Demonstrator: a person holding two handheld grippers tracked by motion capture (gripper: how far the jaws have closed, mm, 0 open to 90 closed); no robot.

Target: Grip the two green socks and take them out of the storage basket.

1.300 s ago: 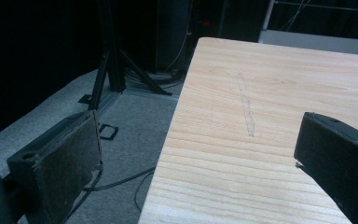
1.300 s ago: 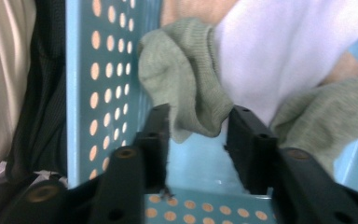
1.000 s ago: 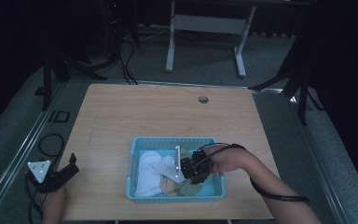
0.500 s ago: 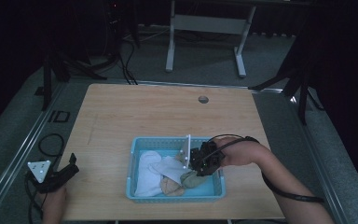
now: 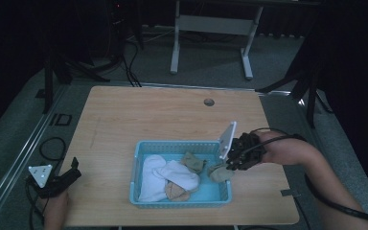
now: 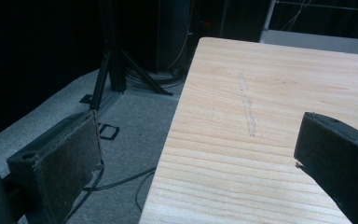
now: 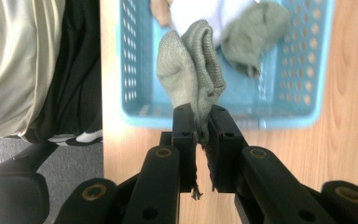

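A light-blue plastic basket (image 5: 139, 167) sits on the wooden table near its front edge, holding white socks (image 5: 172, 173), a tan sock (image 5: 175, 191) and an olive sock (image 5: 193, 162). My right gripper (image 5: 230, 167) hangs over the basket's right rim, shut on another olive-grey sock (image 7: 191, 70) that dangles above the basket (image 7: 289, 107). This held sock (image 5: 219, 172) sits just inside the right wall in the high view. My left gripper (image 5: 72, 170) rests at the table's front-left corner, its jaws wide apart over the table edge (image 6: 177, 121), with nothing between them.
A small round hole (image 5: 209, 102) marks the table's far side. Cables (image 5: 48, 143) lie on the floor to the left, and a white stand (image 5: 211, 28) is behind the table. A person's clothing (image 7: 23, 60) and a chair are beside the basket.
My right gripper has moved right and slightly away from me, from the basket's middle to its right rim, carrying the olive-grey sock. The left gripper has stayed put.
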